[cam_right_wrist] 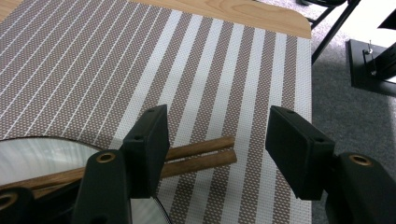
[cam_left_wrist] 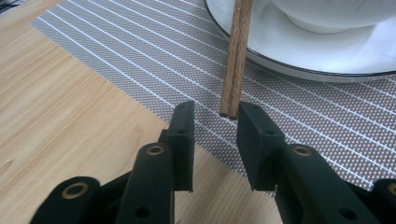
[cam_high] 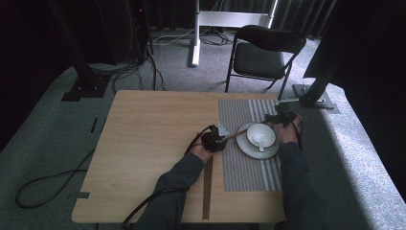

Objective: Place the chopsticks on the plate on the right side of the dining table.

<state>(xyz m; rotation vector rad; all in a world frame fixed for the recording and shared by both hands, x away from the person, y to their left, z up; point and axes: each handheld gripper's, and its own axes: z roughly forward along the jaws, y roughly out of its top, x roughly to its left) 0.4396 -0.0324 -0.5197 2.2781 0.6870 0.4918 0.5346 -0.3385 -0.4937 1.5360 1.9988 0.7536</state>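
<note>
Both forearms are being extended from the near edge of the table in the high view. The left gripper is being held at the left border of the striped placemat, pointing right toward the plate. The right gripper is being held at the plate's far right side, over the mat.

In the left gripper view, the left gripper is being shown with its jaws parted and nothing clamped between them. The ends of a pair of chopsticks are lying just ahead of the gap, close to the tip of the right-hand jaw; whether they are touching it cannot be told. From there the sticks are running away over the mat and up across the plate's rim, below a white bowl.

In the right gripper view, the right gripper is being held wide open over the broad stripes of the placemat. The other ends of the chopsticks are lying flat on the mat between the jaws, nearer the left-hand one and well short of the other, with the plate at the lower left.

Farther off in the high view, a white spoon is resting in the bowl, another pair of chopsticks is lying near the front edge, and a black chair is standing beyond the table.
</note>
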